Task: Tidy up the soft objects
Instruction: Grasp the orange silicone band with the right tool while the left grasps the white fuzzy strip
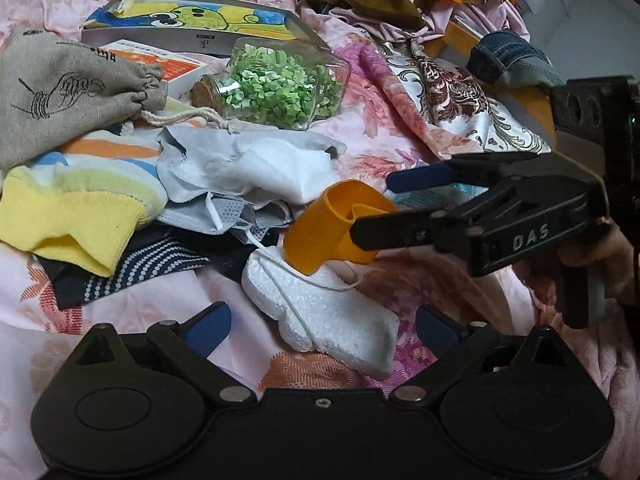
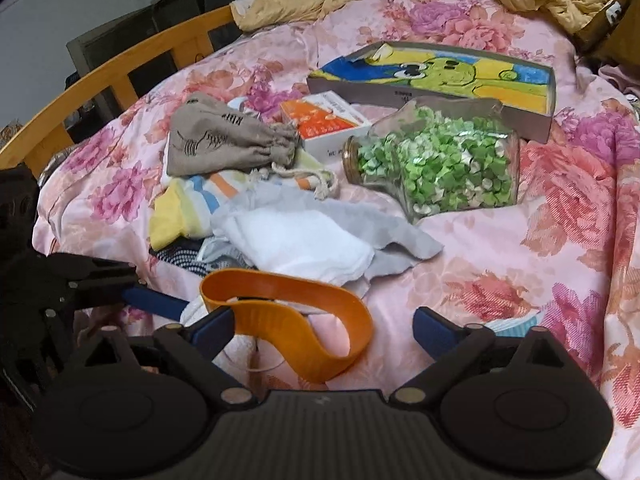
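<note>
right tongs [image 2: 322, 328] wide, orange band [image 2: 292, 320] looped on one finger, left tongs [image 1: 324, 322] wide

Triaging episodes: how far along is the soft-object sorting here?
Early. Nothing looks sorted: the striped yellow-cuffed sock, white cloth, grey face mask, beige drawstring pouch and white foam block lie jumbled on the floral bedspread. In hand: the orange flexible band hangs on one finger of the open right gripper. The left gripper is open, empty. All the grouping remains.
</note>
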`<state>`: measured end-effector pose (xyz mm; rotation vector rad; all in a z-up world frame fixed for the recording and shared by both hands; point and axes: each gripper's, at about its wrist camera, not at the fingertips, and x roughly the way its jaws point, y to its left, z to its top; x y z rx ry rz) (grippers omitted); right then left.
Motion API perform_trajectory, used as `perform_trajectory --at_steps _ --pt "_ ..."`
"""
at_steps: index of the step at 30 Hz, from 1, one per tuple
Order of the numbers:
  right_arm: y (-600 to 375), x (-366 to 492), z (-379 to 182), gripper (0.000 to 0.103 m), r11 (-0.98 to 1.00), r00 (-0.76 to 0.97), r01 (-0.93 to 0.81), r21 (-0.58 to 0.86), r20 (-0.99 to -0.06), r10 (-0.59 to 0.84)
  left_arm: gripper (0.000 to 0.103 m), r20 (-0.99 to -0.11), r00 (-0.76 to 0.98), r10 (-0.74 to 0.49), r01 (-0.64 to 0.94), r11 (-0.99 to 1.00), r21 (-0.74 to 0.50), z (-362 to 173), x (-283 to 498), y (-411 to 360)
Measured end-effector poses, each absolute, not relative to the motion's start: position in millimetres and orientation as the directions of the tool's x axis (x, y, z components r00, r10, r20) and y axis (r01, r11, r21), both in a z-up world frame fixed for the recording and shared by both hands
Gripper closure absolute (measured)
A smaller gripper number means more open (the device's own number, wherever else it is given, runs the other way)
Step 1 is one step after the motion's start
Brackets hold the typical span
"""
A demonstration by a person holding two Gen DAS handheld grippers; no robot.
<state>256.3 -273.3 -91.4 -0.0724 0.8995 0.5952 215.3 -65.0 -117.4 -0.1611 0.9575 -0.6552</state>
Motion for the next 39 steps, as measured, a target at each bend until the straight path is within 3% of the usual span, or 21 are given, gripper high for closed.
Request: perform_trajectory --at_steps 7,9,11,20,23,30,35,39 --pt "-275.9 260.1 -97.8 0.021 0.850 0.463 -0.483 0.211 -0.762 0.453 0.013 -0.676 0.404 -0.616 0.442 0.779 -0.445 -119.4 213.9 -59.8" --pt "-277.8 261.3 -98.7 0.026 0.852 0.464 -0.473 0.223 -0.759 0.456 0.017 -0.672 0.405 -0.621 0.444 0.775 -0.449 -119.2 213.1 -59.3" --pt "-278.3 261.9 -99.3 0.038 0.852 0.460 -0.468 0.235 -0.758 0.462 0.021 -0.668 0.406 -0.623 0.443 0.774 -0.453 -118.6 212.9 -58.6" --pt "-278.7 260.4 -98.4 0.060 0.856 0.470 -0.461 0.235 -0.753 0.460 0.041 -0.637 0.407 -0.655 0.442 0.751 -0.490 -113.6 211.2 -56.9" --pt "-281.4 261.5 -97.9 0.065 0.859 0.474 -0.446 0.249 -0.749 0.463 0.049 -0.625 0.395 -0.674 0.442 0.735 -0.514 -113.2 210.3 -57.5" --pt "-282.7 261.0 -97.3 0.071 0.863 0.484 -0.440 0.249 -0.743 0.462 0.050 -0.623 0.391 -0.678 0.413 0.734 -0.539 -119.7 209.3 -64.5" --pt "-285.2 259.8 -94.7 0.076 0.868 0.508 -0.428 0.250 -0.728 0.460 0.072 -0.650 0.421 -0.632 0.338 0.775 -0.534 -123.1 212.9 -70.9" --pt "-288.7 258.5 -89.9 0.078 0.873 0.536 -0.417 0.254 -0.707 0.462 0.075 -0.665 0.442 -0.602 0.317 0.798 -0.512 -120.9 209.0 -73.6"
